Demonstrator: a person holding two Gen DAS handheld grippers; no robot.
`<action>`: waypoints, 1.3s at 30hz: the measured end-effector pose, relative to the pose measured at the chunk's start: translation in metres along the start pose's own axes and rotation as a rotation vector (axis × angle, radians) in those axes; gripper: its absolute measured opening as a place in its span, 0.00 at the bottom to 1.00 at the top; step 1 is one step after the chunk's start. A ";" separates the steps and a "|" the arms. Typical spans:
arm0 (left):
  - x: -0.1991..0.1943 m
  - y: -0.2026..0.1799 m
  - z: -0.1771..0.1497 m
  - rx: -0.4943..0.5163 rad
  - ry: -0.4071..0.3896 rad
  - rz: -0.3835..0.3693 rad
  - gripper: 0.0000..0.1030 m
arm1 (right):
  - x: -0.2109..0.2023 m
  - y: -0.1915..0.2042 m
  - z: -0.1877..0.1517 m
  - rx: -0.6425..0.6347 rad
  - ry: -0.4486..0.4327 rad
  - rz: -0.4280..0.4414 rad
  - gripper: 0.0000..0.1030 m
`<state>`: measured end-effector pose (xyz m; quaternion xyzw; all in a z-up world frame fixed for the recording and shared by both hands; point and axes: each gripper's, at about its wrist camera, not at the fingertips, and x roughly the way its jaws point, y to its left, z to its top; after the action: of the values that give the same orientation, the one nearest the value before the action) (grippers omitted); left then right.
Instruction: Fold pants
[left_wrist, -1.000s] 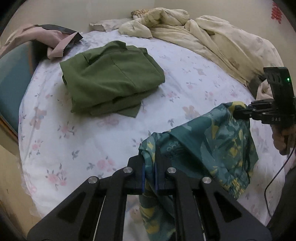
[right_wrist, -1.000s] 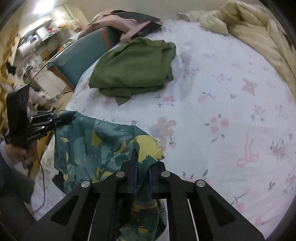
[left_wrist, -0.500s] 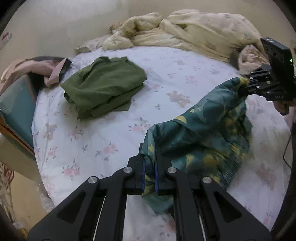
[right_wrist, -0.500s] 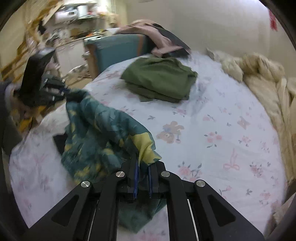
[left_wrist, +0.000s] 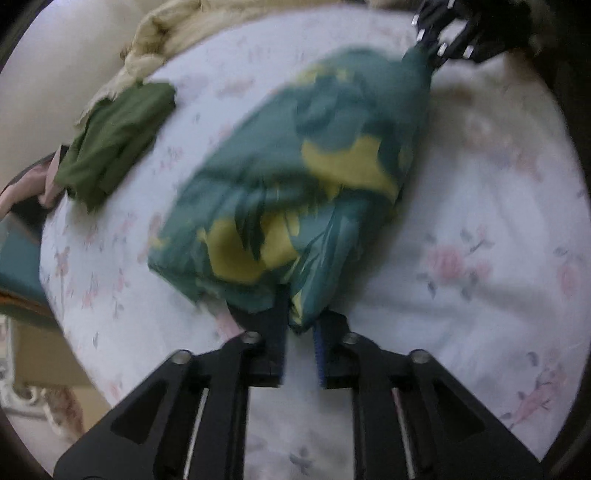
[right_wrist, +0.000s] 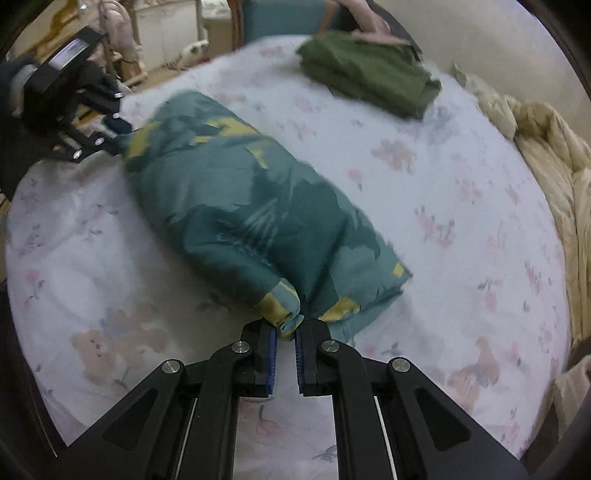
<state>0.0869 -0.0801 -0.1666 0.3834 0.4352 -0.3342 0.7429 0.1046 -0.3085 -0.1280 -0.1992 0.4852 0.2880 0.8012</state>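
The teal pants with yellow leaf print (left_wrist: 295, 177) are stretched between my two grippers and puffed out low over the floral bed sheet (left_wrist: 480, 221). My left gripper (left_wrist: 300, 325) is shut on one end of the pants. My right gripper (right_wrist: 285, 328) is shut on the other end (right_wrist: 258, 206). In the left wrist view the right gripper (left_wrist: 432, 48) shows at the top right. In the right wrist view the left gripper (right_wrist: 110, 136) shows at the far left. Both views are motion-blurred.
A folded green garment (left_wrist: 114, 140) lies on the bed beyond the pants, also in the right wrist view (right_wrist: 369, 70). A crumpled cream quilt (right_wrist: 546, 155) lines the bed's far side. A teal chair (right_wrist: 280, 18) with pink clothing stands beside the bed.
Both grippers swung the pants forward and down over the bed. The cloth went from hanging bunched to spread out between them, close to the sheet.
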 end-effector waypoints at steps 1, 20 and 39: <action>-0.001 -0.001 -0.001 -0.002 0.015 0.000 0.15 | 0.002 -0.001 -0.001 0.011 0.019 0.003 0.17; -0.020 0.100 0.051 -0.898 -0.105 -0.278 0.28 | -0.031 -0.073 0.054 0.629 -0.068 0.139 0.40; 0.008 0.065 0.017 -0.785 0.126 -0.204 0.40 | 0.022 -0.056 0.014 0.622 0.205 0.066 0.29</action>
<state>0.1508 -0.0652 -0.1504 0.0456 0.6103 -0.1906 0.7676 0.1586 -0.3365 -0.1386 0.0431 0.6341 0.1301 0.7610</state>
